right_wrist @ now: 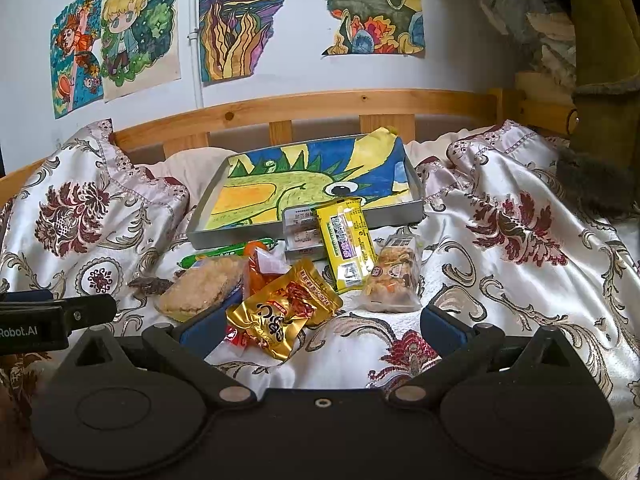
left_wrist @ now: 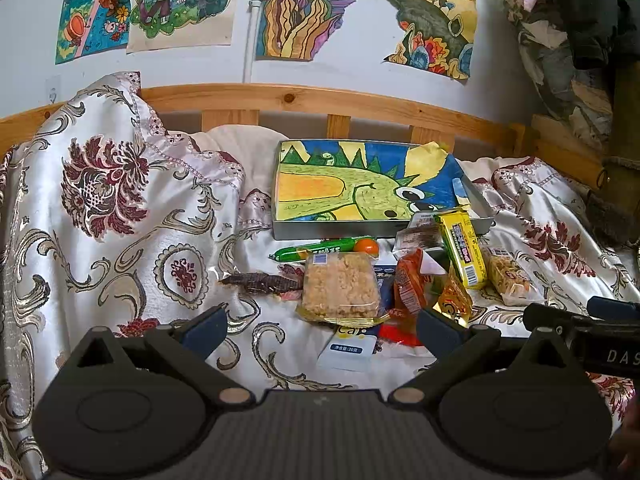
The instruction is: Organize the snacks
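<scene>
The snacks lie heaped on the bedspread (right_wrist: 500, 248) at frame centre, just in front of the tray (right_wrist: 416, 196), which holds only a drawing. The gold pouch (right_wrist: 280, 312) is the nearest of them to the right gripper (right_wrist: 320, 330): it sits in the lower middle of the right view, just inside the left finger (right_wrist: 200, 330), its long axis running from lower left to upper right. The rice cake (left_wrist: 340, 286) lies squarely ahead of the left gripper (left_wrist: 320, 330), between and a little beyond its fingertips. Both grippers are spread wide and hold nothing. The yellow bar (right_wrist: 346, 244) points lengthwise toward the tray, its far end touching the rim. My guess: the right side takes the pouch first.
</scene>
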Tool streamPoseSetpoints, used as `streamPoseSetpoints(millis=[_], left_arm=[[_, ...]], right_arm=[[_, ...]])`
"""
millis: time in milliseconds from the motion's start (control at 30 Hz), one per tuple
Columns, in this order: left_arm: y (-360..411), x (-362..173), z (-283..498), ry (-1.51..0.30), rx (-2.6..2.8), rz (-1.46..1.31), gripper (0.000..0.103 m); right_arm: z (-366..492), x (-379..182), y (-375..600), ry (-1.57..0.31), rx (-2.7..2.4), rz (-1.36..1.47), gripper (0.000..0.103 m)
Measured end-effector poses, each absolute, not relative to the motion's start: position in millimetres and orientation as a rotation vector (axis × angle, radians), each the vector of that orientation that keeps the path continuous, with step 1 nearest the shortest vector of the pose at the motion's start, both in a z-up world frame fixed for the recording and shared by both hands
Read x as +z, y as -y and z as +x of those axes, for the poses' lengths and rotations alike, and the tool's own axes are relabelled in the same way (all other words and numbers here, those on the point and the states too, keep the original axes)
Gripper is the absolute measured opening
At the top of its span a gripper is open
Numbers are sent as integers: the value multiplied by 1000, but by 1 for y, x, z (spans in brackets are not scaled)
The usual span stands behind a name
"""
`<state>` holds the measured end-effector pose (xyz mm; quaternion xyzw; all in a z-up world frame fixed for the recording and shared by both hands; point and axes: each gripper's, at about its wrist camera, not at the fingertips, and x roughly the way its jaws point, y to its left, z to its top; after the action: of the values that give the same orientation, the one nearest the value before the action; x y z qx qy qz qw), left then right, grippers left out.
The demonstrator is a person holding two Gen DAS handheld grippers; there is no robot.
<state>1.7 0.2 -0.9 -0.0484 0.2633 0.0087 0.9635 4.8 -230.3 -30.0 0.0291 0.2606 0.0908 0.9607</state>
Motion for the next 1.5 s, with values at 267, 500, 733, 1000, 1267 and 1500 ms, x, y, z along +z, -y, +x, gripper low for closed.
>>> streamPoseSetpoints(millis=[267, 500, 733, 1000, 1267, 1500], left_arm=[[0, -1, 2, -534, 17, -98, 102], [-3, -5, -1, -541, 23, -102, 102], [-3, -5, -1, -541, 23, -102, 102], [-5, -5, -1, -544, 33, -112, 102], [-5, -5, 0, -545, 33, -109, 102], [-4, -5, 0, -542, 35, -107, 102]], right_arm=[[5, -30, 231, -528, 183, 59, 102], [6, -30, 232, -537, 163, 65, 102], [6, -31, 231, -539, 169, 63, 102], [7, -33, 231, -559, 177, 74, 102], [9, -35, 231, -563, 192, 78, 102], [8, -33, 229, -548, 206, 75, 102]])
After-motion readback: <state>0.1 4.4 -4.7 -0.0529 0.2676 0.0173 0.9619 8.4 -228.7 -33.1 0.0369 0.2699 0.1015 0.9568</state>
